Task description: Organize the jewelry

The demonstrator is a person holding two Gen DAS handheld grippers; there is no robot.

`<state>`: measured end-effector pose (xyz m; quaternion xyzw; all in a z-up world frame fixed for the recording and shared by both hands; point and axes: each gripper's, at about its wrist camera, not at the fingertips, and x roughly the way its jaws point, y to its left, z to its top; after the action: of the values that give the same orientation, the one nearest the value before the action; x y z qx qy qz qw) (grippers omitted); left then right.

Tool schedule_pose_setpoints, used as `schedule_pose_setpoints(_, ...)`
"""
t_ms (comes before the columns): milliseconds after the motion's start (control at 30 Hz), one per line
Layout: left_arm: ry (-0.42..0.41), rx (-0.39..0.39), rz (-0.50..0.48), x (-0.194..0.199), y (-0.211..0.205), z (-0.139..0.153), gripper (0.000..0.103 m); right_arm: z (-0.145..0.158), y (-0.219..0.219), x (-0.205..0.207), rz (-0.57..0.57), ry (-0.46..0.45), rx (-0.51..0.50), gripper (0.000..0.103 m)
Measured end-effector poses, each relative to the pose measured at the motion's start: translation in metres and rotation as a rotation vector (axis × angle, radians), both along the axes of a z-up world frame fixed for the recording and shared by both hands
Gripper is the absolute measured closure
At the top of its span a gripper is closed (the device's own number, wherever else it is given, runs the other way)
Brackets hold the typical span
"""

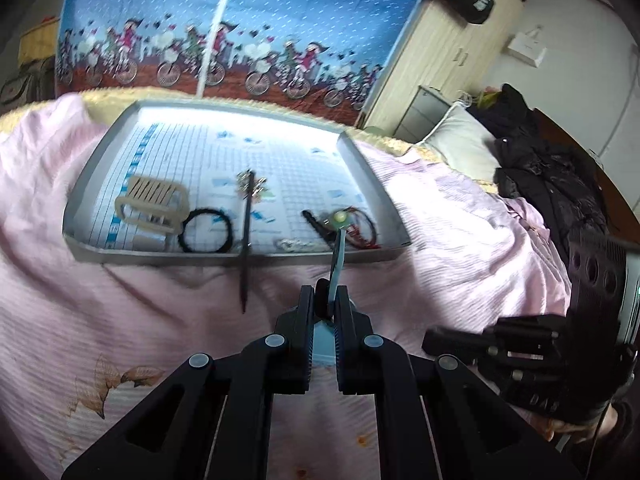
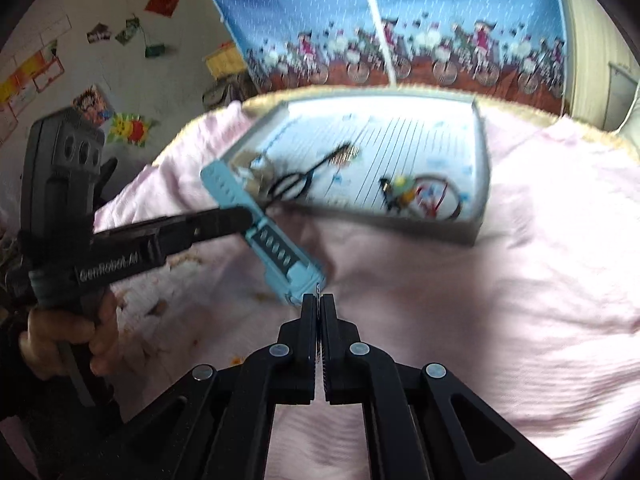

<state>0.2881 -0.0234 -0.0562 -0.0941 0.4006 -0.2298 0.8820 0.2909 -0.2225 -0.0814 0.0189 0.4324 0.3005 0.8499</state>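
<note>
While my left claw [image 1: 323, 300] pinches the blue watch [image 2: 276, 240] above the pink blanket [image 2: 500, 300], near the tray [image 1: 368, 184], and my right claw [image 2: 319, 300] is closed on its end, I fear tugging could drop it.

A bed under a pink quilted cover [image 1: 440, 240] fills the lower frame. A grey tray [image 1: 362, 168] rests on it at centre; a dark coat [image 1: 552, 184] lies at right.

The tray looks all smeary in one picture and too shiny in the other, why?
Right wrist view: motion blur smears the tray and its trinkets. Left wrist view: sharper, but glare whitens the tray's far end; fisheye bends its edges.
</note>
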Motion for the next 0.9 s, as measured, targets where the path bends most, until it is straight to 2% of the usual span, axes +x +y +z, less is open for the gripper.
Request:
schedule_pose_setpoints(300,-0.092,-0.031,-0.008,0.010,-0.009,0.029,0.097,0.034,-0.006,0.017,-0.088,-0.193,0.065,0.100)
schedule_pose_setpoints(500,-0.138,-0.080,0.068,0.045,-0.001,0.042,0.097,0.041,-0.007,0.035,-0.145,-0.296,0.067,0.100)
schedule_pose_setpoints(733,-0.154,-0.017,0.098,0.076,0.000,0.026,0.097,0.025,-0.012,0.085,-0.224,-0.288,0.062,0.100)
schedule_pose_setpoints(900,-0.115,0.025,0.088,0.084,-0.002,0.003,0.097,0.000,-0.015,0.104,-0.243,-0.219,0.061,0.100)
